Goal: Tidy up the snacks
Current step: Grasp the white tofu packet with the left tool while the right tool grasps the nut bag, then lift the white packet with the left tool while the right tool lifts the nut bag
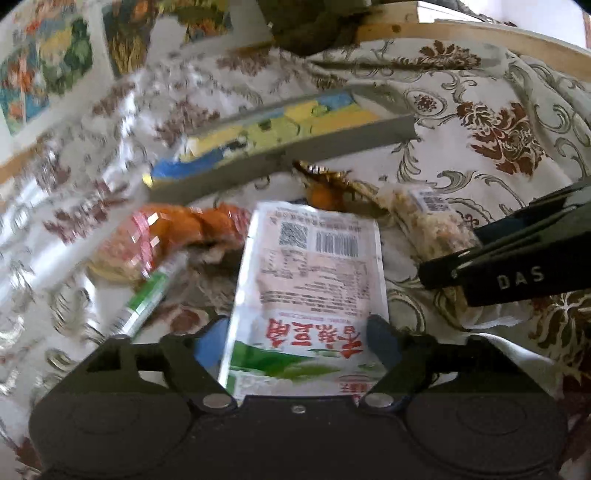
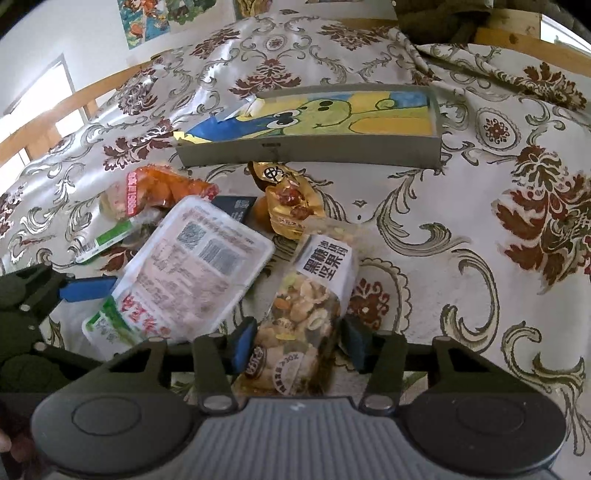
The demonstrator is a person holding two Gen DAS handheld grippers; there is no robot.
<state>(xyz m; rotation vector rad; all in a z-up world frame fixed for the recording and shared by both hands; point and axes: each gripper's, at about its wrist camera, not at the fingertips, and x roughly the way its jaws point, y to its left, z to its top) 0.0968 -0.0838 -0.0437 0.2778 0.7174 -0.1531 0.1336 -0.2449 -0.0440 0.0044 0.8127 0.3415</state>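
Observation:
My left gripper (image 1: pixel 297 343) is shut on a white snack packet with red characters and a barcode (image 1: pixel 310 280); it also shows in the right wrist view (image 2: pixel 184 273). My right gripper (image 2: pixel 295 341) stands around a clear nut mix bag (image 2: pixel 306 306), its blue pads at both sides of it. A grey tray with a cartoon lining (image 2: pixel 317 125) lies beyond on the cloth. An orange snack packet (image 2: pixel 162 188), a gold packet (image 2: pixel 288 199) and a green-white packet (image 2: pixel 107 240) lie in front of the tray.
A floral tablecloth (image 2: pixel 461 221) covers the table, which has a wooden edge (image 1: pixel 480 33). A small dark packet (image 2: pixel 234 206) lies among the snacks. The left gripper shows in the right wrist view (image 2: pixel 33 295), the right one in the left wrist view (image 1: pixel 517 258).

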